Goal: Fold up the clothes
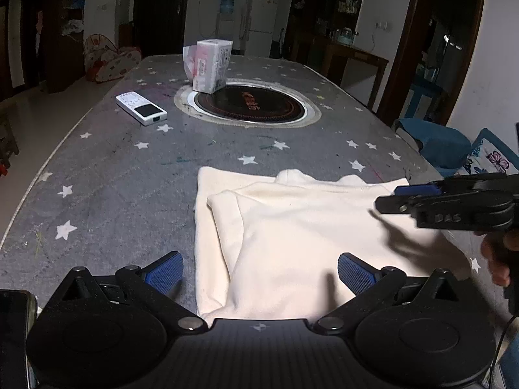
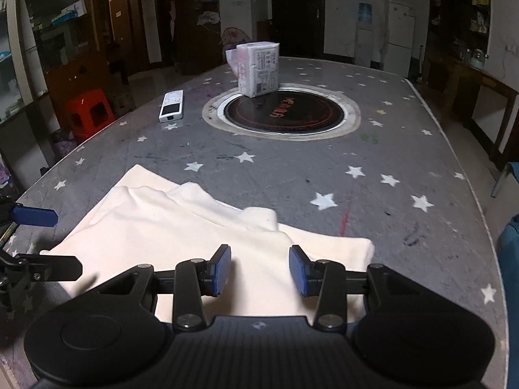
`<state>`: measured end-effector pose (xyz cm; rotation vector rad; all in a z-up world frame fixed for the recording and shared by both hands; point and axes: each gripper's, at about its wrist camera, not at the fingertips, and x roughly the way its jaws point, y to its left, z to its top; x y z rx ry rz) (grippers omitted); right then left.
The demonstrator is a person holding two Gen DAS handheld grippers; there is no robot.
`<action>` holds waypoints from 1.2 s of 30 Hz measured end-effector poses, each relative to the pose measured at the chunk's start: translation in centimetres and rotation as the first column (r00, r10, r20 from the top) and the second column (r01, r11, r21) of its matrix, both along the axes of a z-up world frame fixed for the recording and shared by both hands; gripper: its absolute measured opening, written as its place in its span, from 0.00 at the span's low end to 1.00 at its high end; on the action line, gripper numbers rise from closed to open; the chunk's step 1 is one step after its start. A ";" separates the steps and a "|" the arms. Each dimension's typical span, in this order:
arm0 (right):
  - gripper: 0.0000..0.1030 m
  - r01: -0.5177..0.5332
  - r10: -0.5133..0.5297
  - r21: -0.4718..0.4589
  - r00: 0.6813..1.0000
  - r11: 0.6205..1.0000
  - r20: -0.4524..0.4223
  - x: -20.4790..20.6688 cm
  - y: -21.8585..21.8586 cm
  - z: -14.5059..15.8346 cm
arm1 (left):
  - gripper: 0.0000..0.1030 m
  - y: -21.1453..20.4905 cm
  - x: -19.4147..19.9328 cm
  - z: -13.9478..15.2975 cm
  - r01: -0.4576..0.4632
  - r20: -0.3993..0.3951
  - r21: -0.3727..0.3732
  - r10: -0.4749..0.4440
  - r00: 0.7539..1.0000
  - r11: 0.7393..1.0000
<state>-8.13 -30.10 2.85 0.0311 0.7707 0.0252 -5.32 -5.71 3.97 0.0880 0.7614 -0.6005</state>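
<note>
- The left gripper (image 1: 259,274) sits nearest in the left wrist view, its blue pads (image 1: 165,272) spread wide apart with nothing clamped; the near edge of the garment lies between and below them.
- The right gripper (image 2: 260,270) in its own view has its jaws part-way apart, hovering above the cloth with bare fabric showing in the gap and no fold pinched between the pads.
- In the left wrist view the right gripper reaches in from the right edge over the garment's far right corner, with the fingers of a hand (image 1: 496,259) on its handle.
- The cream garment (image 1: 292,227) lies partly folded on the near part of the table, one layer doubled over another, a rounded fold along its left side.
- The table (image 1: 113,178) has a grey cover printed with white stars.
- Farther on, a white remote (image 1: 141,108) lies left of a round black hotplate (image 1: 249,105) set into the table.
- A white wrapped package (image 1: 211,64) stands at the hotplate's far left rim.
- Beyond the table, a water dispenser (image 1: 227,16) and a white fridge (image 1: 261,21) stand against the wall.
</note>
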 end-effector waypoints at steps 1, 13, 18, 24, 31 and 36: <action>0.38 -0.002 0.002 -0.003 1.000 1.000 -0.011 0.4 0.2 -0.3 | 1.00 0.0 0.0 0.1 -0.003 0.003 0.000 0.003 1.000 1.000; 0.39 -0.044 0.045 -0.046 0.999 0.998 0.023 -1.7 1.8 1.1 | 1.00 0.8 0.4 0.0 -0.030 -0.042 -0.025 0.029 0.999 0.999; 0.45 -0.094 0.096 -0.066 0.995 0.993 0.036 -3.4 3.1 1.7 | 1.00 0.8 0.5 -0.3 -0.045 -0.076 -0.010 0.044 0.996 0.999; 0.49 -0.156 0.160 -0.084 0.986 0.984 0.044 -4.6 5.0 2.0 | 1.00 0.7 0.5 -0.4 -0.056 -0.063 0.039 0.059 0.996 0.998; 0.51 -0.225 0.230 -0.106 0.972 0.969 0.039 -5.4 7.3 1.7 | 1.00 0.9 0.6 -0.6 -0.076 -0.061 0.077 0.081 0.995 0.994; 0.51 -0.273 0.281 -0.139 0.959 0.952 0.037 -6.1 9.2 1.3 | 1.00 1.2 0.9 -0.6 -0.078 -0.063 0.088 0.084 0.995 0.993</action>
